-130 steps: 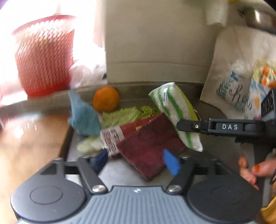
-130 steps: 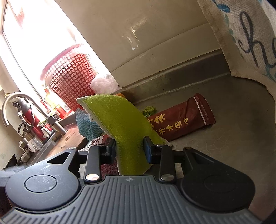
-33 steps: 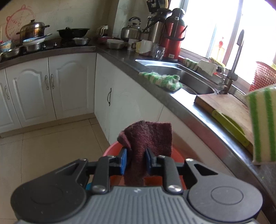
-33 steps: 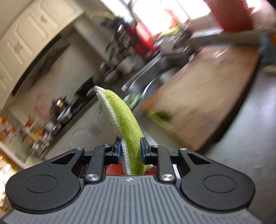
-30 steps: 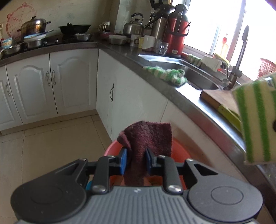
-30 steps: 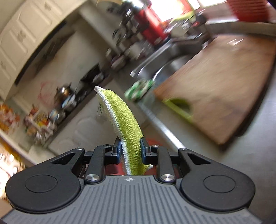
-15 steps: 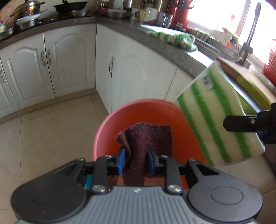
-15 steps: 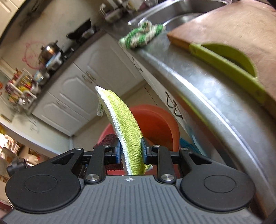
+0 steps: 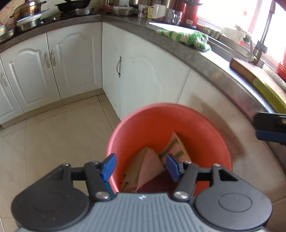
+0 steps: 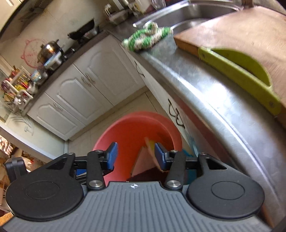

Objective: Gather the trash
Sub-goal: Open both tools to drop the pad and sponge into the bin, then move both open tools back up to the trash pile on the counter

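Observation:
A red bin (image 9: 205, 128) stands on the floor beside the counter; it also shows in the right wrist view (image 10: 125, 132). Inside it lie the green-striped sponge (image 9: 176, 148), the dark red cloth (image 9: 157, 184) and a pale folded piece (image 9: 146, 166). My left gripper (image 9: 140, 166) hangs open and empty over the bin's near rim. My right gripper (image 10: 135, 156) is open and empty above the bin; one of its fingers (image 9: 270, 128) shows at the right edge of the left wrist view.
White cabinets (image 9: 71, 58) line the walls over a tiled floor (image 9: 53, 139). The steel counter (image 10: 205, 85) holds a wooden cutting board (image 10: 241, 35), a green-and-white cloth (image 10: 146, 38) and a sink (image 10: 187, 16). Pots sit on the stove (image 9: 28, 12).
Both grippers opened. The dark red cloth dropped from the left gripper and the striped sponge from the right gripper into the red bin.

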`<state>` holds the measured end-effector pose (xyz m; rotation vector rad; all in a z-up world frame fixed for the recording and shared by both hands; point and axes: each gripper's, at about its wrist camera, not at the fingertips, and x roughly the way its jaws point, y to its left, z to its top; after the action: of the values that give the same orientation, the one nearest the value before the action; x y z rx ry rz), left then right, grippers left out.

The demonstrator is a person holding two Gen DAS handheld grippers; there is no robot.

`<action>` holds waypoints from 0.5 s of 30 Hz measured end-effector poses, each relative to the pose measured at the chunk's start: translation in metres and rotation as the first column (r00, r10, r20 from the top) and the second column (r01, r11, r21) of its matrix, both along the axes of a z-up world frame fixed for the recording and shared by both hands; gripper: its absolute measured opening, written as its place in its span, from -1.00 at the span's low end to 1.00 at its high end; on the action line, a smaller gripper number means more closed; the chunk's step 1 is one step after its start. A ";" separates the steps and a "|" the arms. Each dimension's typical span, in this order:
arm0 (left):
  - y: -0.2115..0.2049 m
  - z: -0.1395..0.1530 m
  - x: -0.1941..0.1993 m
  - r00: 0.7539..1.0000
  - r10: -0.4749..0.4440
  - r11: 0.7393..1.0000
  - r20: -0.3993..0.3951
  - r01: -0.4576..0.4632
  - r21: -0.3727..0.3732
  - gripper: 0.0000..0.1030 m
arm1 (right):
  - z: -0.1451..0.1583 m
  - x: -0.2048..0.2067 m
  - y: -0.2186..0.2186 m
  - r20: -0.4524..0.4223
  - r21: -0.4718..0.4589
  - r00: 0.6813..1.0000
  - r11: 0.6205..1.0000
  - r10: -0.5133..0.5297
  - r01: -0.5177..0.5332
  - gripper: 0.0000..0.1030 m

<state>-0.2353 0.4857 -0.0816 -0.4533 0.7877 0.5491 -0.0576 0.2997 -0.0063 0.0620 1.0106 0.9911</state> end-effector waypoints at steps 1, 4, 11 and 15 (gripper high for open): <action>0.001 0.003 0.000 1.000 0.006 1.000 0.008 -0.006 0.002 0.26 | 0.004 -0.002 -0.004 0.011 0.013 1.000 1.000 -0.001 0.001 0.38; 0.002 0.014 0.003 1.000 0.010 1.000 0.028 -0.010 0.007 0.30 | 0.015 -0.008 -0.016 0.057 0.042 0.998 0.999 -0.007 0.004 0.51; -0.008 0.039 0.014 0.996 -0.040 0.999 0.082 0.037 0.032 0.49 | 0.036 -0.018 -0.040 0.182 0.088 0.982 0.996 -0.050 0.035 0.88; -0.021 0.053 0.023 0.989 -0.095 0.995 0.113 0.091 0.039 0.55 | 0.046 -0.015 -0.059 0.230 0.119 0.967 0.989 -0.113 0.088 0.89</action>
<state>-0.2121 0.4650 -0.0283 -0.4110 0.6844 0.4449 -0.0730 0.2409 0.0397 0.0821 0.7284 0.9353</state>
